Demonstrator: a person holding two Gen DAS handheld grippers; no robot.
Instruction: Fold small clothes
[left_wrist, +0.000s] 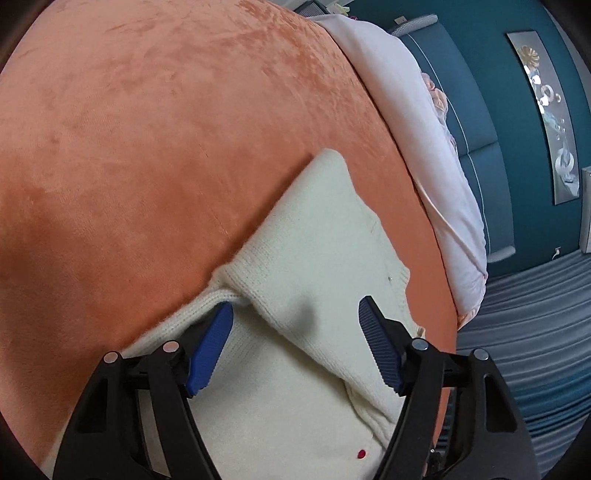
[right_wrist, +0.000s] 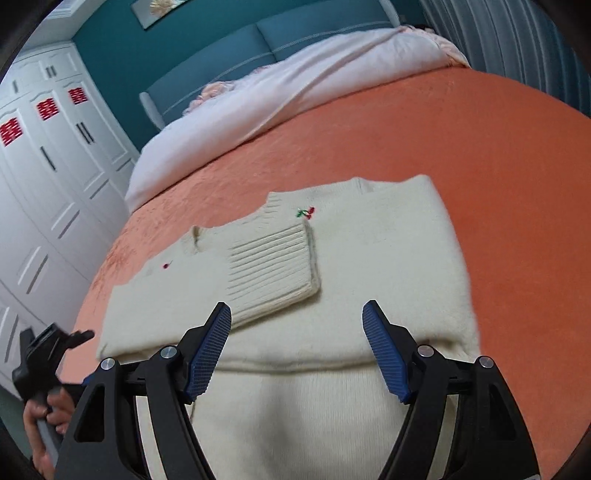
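the cream knit sweater (right_wrist: 332, 258) lies partly folded on the orange bed (right_wrist: 480, 147), a ribbed sleeve (right_wrist: 273, 269) laid across it to narrow it. left tool (left_wrist: 295, 314) and right tool (right_wrist: 297, 317) hover released at its six o'clock edge, holding nothing.

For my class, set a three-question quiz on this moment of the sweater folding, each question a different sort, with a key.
1. True or false: the right gripper is clamped on the cream sweater.
2. What surface is the sweater lying on? A) white quilt B) orange bedspread C) blue headboard
3. Fill in: the ribbed sleeve cuff is folded across the sweater's ____.

Key:
1. False; its jaws stand open above the fabric.
2. B, the orange bedspread.
3. Body, just below the small cherry embroidery.
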